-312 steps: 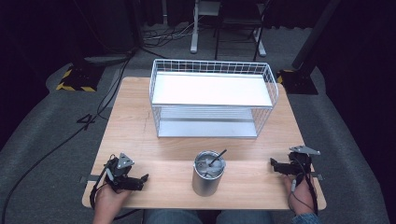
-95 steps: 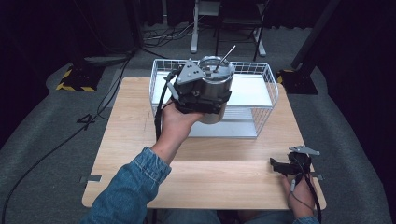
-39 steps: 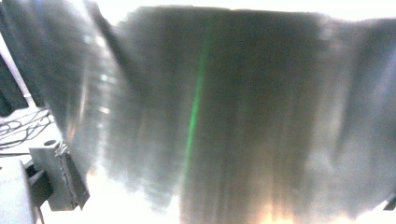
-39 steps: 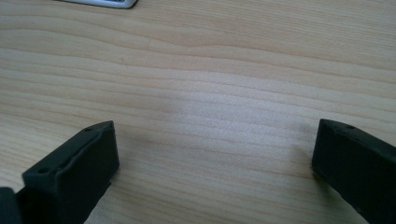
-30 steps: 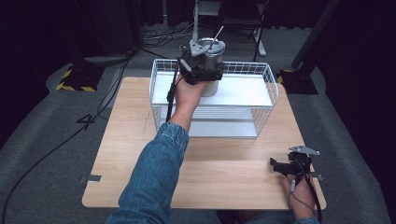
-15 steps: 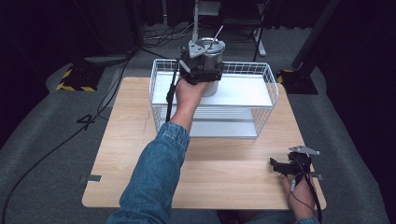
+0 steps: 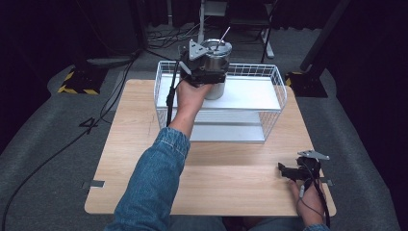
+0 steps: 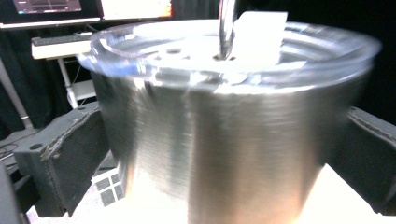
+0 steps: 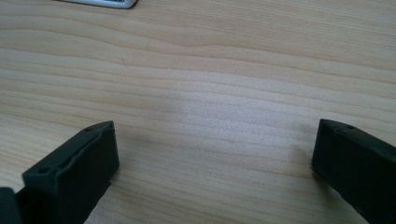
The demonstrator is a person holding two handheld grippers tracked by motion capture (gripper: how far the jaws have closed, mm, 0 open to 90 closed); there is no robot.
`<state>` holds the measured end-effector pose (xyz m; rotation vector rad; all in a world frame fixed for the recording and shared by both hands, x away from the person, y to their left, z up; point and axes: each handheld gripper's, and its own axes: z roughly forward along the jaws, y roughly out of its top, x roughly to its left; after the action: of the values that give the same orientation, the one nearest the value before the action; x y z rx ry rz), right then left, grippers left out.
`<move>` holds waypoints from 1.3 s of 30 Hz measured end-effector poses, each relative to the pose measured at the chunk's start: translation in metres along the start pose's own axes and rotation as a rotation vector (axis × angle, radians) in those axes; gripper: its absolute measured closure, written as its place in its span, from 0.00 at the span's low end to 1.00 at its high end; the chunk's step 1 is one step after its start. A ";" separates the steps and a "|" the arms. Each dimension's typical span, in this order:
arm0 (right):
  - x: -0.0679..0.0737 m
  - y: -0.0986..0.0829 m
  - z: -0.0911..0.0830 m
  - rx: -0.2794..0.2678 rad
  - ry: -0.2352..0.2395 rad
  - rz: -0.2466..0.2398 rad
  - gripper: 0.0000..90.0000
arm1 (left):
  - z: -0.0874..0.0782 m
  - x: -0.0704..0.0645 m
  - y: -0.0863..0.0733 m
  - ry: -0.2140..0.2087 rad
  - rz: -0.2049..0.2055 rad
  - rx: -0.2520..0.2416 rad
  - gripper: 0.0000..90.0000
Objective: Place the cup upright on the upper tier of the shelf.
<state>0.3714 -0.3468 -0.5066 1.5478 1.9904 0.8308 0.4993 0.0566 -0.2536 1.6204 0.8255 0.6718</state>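
Setting the steel cup onto the wire rack's top shelf

My right tool [image 7: 283, 169] rests wide and empty on the pale wooden bench [image 7: 144, 159]. Farther off, my left tool [image 7: 204, 72] grips the brushed-steel cup with clear lid and straw [image 7: 215, 67] over the white wire rack [image 7: 269, 103]; next I judge lower, then release (mind the raised rim).

wooden table [image 7: 144, 144], white wire basket [image 7: 274, 103], grey floor [image 7: 48, 144]

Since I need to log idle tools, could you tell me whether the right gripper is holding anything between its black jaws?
No: the right gripper has its jaws spread wide apart with just the bare light wooden table between them.
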 end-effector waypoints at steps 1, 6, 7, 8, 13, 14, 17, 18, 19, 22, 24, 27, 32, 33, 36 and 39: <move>0.000 0.000 0.000 0.000 0.000 0.000 0.01 | -0.003 -0.001 0.001 -0.003 0.002 -0.002 0.00; 0.000 0.000 0.000 0.000 -0.001 -0.001 0.01 | -0.018 -0.003 0.004 -0.013 0.024 0.007 0.00; 0.000 0.000 0.000 0.000 -0.001 -0.001 0.01 | -0.022 -0.004 0.004 -0.013 0.035 0.006 0.00; 0.000 0.000 0.000 -0.002 -0.003 0.000 0.01 | -0.026 -0.005 0.005 -0.012 0.049 0.005 0.00; 0.000 0.001 0.001 -0.003 -0.003 -0.001 0.01 | -0.048 -0.009 0.006 -0.017 0.075 -0.003 0.00; 0.000 0.001 0.001 -0.003 -0.003 0.000 0.01 | -0.051 -0.010 0.006 -0.020 0.072 -0.006 0.00; 0.000 0.001 0.001 -0.002 -0.003 0.000 0.01 | -0.064 -0.011 0.006 -0.038 0.065 -0.013 0.00; 0.000 0.001 0.001 -0.001 -0.004 -0.002 0.01 | -0.068 -0.011 0.006 -0.044 0.065 -0.013 0.00; 0.000 0.001 0.001 -0.001 -0.004 -0.002 0.01 | -0.073 -0.011 0.006 -0.048 0.061 -0.013 0.00; 0.000 0.001 0.001 -0.002 -0.005 -0.001 0.01 | -0.087 -0.011 0.006 -0.055 0.058 -0.013 0.00; 0.000 0.001 0.001 -0.002 -0.005 -0.001 0.01 | -0.096 -0.012 0.005 -0.059 0.057 -0.011 0.00; 0.000 0.001 0.001 -0.002 -0.005 -0.001 0.01 | -0.108 -0.012 0.002 -0.068 0.051 -0.006 0.00; 0.000 0.001 0.001 -0.002 -0.005 -0.001 0.01 | -0.128 -0.012 -0.004 -0.081 0.040 -0.004 0.00; 0.000 0.001 0.001 -0.002 -0.005 -0.002 0.01 | -0.132 -0.012 -0.005 -0.085 0.039 -0.002 0.00; 0.000 0.001 0.001 -0.002 -0.005 -0.001 0.01 | -0.142 -0.012 -0.010 -0.091 0.046 0.007 0.00; 0.000 0.001 0.001 -0.002 -0.005 -0.002 0.01 | -0.153 -0.013 -0.014 -0.101 0.065 0.016 0.00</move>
<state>0.3730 -0.3463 -0.5067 1.5454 1.9863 0.8275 0.3684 0.1360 -0.2377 1.6875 0.7090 0.6251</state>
